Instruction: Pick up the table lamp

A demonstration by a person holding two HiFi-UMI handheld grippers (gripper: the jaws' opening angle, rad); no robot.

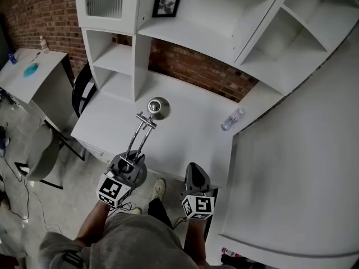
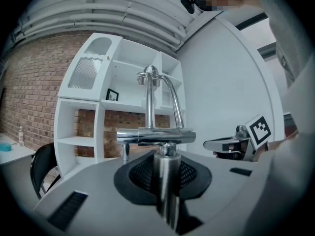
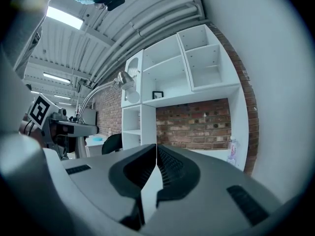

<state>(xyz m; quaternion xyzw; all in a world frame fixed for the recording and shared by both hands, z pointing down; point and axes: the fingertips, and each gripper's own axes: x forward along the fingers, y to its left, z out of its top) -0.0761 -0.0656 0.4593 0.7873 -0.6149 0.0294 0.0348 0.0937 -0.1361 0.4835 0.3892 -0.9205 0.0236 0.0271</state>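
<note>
The table lamp (image 1: 143, 129) is chrome, with a twin-rod arm and a round head (image 1: 158, 107). My left gripper (image 1: 132, 162) is shut on its lower post, just off the white desk's front edge. In the left gripper view the chrome post (image 2: 167, 181) stands upright between the dark pads, and the lamp's rods (image 2: 150, 100) rise above a crossbar. The lamp's foot is hidden. My right gripper (image 1: 194, 176) hangs beside it to the right, shut and empty; its pads (image 3: 170, 167) meet along a thin seam. From the right gripper view the lamp head (image 3: 126, 80) shows at the upper left.
A white desk (image 1: 185, 122) stands against a brick wall under a white shelf unit (image 1: 120, 55) holding a framed picture (image 1: 166, 3). A water bottle (image 1: 232, 119) lies at the desk's right end. A black chair (image 1: 83, 88) and a second table (image 1: 28, 72) are left; a white partition (image 1: 303, 167) is right.
</note>
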